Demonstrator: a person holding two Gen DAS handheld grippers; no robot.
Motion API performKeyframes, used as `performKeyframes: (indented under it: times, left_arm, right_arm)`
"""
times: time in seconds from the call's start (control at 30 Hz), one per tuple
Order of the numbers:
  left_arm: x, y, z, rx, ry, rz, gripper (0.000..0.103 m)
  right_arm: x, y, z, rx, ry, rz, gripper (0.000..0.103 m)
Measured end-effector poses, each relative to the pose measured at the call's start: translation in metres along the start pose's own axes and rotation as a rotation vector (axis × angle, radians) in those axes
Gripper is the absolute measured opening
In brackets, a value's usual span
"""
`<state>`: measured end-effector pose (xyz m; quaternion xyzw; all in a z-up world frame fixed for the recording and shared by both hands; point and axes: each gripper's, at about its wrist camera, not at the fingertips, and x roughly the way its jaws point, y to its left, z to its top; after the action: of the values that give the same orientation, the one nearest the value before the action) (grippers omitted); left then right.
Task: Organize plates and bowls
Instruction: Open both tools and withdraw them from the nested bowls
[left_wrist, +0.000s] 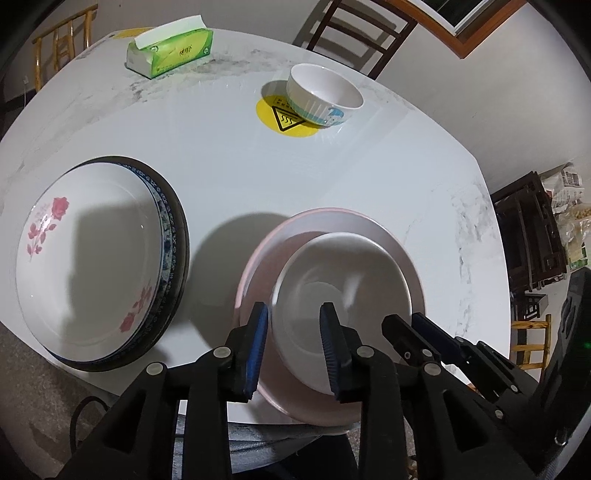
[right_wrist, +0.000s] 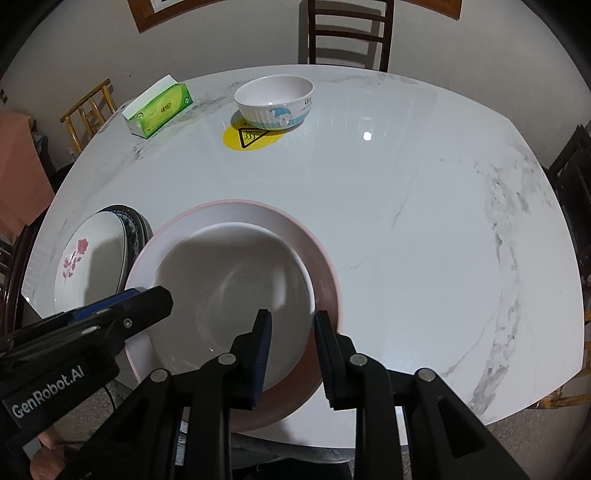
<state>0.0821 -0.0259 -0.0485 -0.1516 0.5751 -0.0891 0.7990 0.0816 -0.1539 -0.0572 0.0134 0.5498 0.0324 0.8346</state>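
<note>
A plain white bowl (left_wrist: 340, 280) (right_wrist: 229, 280) sits inside a pink plate (left_wrist: 373, 236) (right_wrist: 325, 258) at the table's near edge. My left gripper (left_wrist: 295, 314) is open, its fingers on either side of the bowl's near-left rim. My right gripper (right_wrist: 291, 317) is open, its fingers on either side of the bowl's right rim; it shows in the left wrist view (left_wrist: 410, 325). A rose-patterned plate (left_wrist: 88, 258) (right_wrist: 92, 258) tops a stack of plates at the left. A cartoon-printed bowl (left_wrist: 321, 96) (right_wrist: 275, 101) stands at the far side.
A green tissue pack (left_wrist: 170, 46) (right_wrist: 159, 107) lies at the far left of the white marble table (left_wrist: 258, 177) (right_wrist: 406, 229). A yellow warning sticker (left_wrist: 273, 118) (right_wrist: 251, 140) lies under the cartoon bowl. Chairs stand around the table.
</note>
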Motion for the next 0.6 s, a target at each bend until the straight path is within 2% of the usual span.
performKeyframes:
  times: [0.27,0.43,0.6]
  left_arm:
    - [-0.007,0.002,-0.005,0.008,-0.033,0.011,0.031]
    - [-0.013,-0.001,-0.005,0.029,-0.059,0.011,0.039]
    - [-0.022,-0.004,-0.004,0.052,-0.100,0.002,0.041]
  right_arm:
    - [-0.010,0.002,0.002,-0.022,-0.057,-0.011,0.025]
    - [-0.020,0.001,0.004,-0.036,-0.111,-0.004,0.025]
    - [-0.024,-0.004,0.007,-0.024,-0.133,0.016,0.025]
